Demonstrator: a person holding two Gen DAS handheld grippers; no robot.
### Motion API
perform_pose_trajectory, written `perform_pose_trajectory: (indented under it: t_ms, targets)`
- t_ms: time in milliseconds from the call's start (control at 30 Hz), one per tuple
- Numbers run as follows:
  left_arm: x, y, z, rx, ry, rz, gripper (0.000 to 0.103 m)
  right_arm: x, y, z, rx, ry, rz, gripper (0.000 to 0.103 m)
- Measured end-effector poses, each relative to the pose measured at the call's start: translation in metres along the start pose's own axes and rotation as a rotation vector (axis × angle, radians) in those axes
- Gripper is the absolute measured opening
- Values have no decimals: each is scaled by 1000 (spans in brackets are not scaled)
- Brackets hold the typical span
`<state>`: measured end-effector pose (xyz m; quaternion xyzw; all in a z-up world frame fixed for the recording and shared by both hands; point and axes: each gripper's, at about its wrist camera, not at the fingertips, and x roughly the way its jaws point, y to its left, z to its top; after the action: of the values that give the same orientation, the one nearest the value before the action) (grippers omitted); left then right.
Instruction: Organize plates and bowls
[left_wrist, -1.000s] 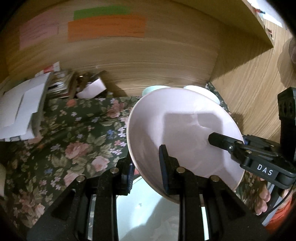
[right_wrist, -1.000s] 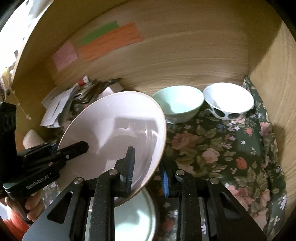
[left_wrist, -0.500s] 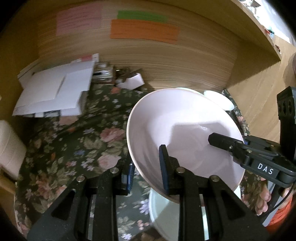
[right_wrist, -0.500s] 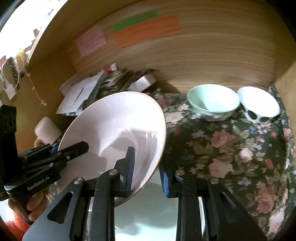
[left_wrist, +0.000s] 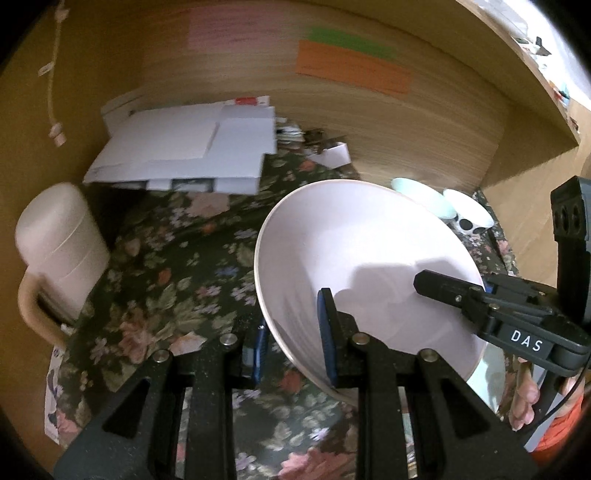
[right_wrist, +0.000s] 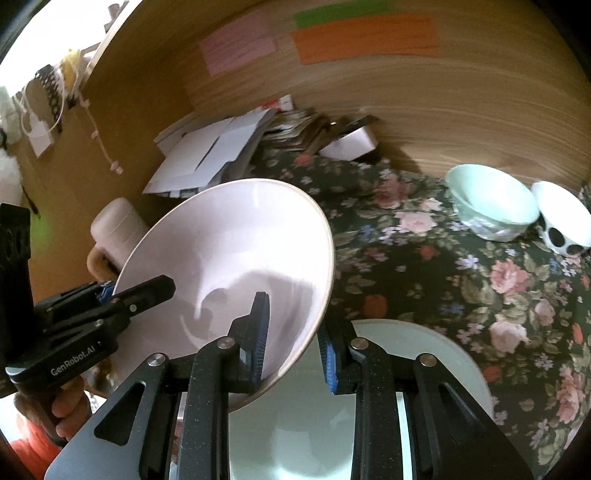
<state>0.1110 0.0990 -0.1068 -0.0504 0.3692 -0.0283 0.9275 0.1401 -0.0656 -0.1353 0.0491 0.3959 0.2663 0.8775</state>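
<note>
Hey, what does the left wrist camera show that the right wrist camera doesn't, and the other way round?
Only the left wrist view shows the whole cream canister standing at the cloth's edge. Only the right wrist view shows the pale green plate clearly, lying flat under the raised dish, and hanging tags on string. Both show the pink plate clamped by the left gripper and right gripper, the mint bowl, spotted bowl and white papers.

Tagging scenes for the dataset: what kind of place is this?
Likely a home desk or shelf nook, not a kitchen: wood-panel back wall with sticky notes, a floral tablecloth, a pile of papers beside bowls.
</note>
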Motion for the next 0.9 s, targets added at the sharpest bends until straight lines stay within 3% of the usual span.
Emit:
perform_pose_trajectory:
  t_ms: [367,633,900]
  targets:
    - [-9,38,-23,-45,5,39,25,27,33,-9,-41,68,24,23]
    - [-4,61,-39,-99,83,51,25,49,51,-16,-81,145,18,23]
    - [-1,74,-53,-109,85,66,25,65,58,-22,-95,194,25,23]
